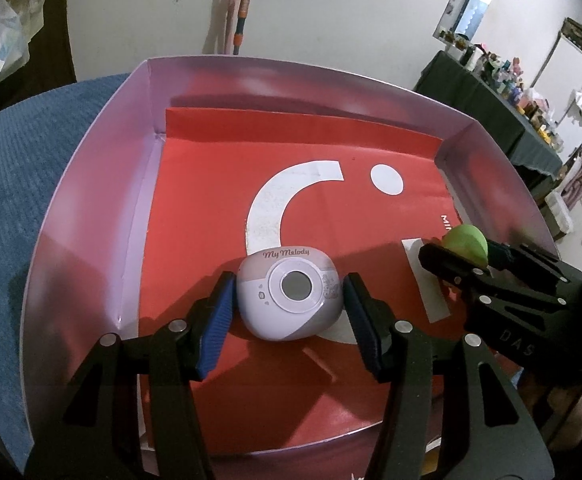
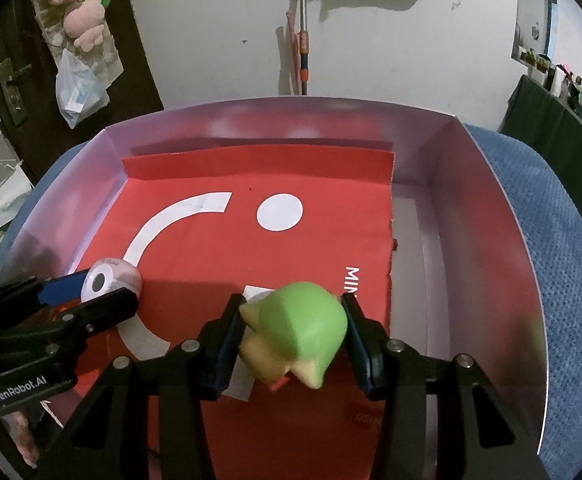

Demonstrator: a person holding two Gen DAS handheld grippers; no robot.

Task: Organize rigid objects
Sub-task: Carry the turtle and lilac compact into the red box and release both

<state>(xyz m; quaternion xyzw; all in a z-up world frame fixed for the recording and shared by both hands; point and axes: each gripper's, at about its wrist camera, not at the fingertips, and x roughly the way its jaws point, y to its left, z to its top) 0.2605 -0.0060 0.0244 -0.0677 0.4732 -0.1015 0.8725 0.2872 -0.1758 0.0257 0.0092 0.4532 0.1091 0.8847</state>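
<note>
A lilac "My Melody" toy camera point(image 1: 289, 290) lies on the red paper inside the pale purple box point(image 1: 91, 200). My left gripper point(image 1: 289, 292) is open, its blue pads on either side of the toy with small gaps. My right gripper point(image 2: 293, 330) is shut on a green and cream figurine point(image 2: 299, 332), held over the red paper at the box's right side. The figurine also shows in the left wrist view point(image 1: 465, 242), and the toy camera in the right wrist view point(image 2: 109, 278).
The box point(image 2: 471, 208) rests on a blue cloth point(image 2: 551, 240). A red paper sheet with white marks point(image 2: 251, 240) lines its floor. A mop handle point(image 2: 303, 40) leans on the wall behind. A dark table with small items point(image 1: 511, 92) stands at right.
</note>
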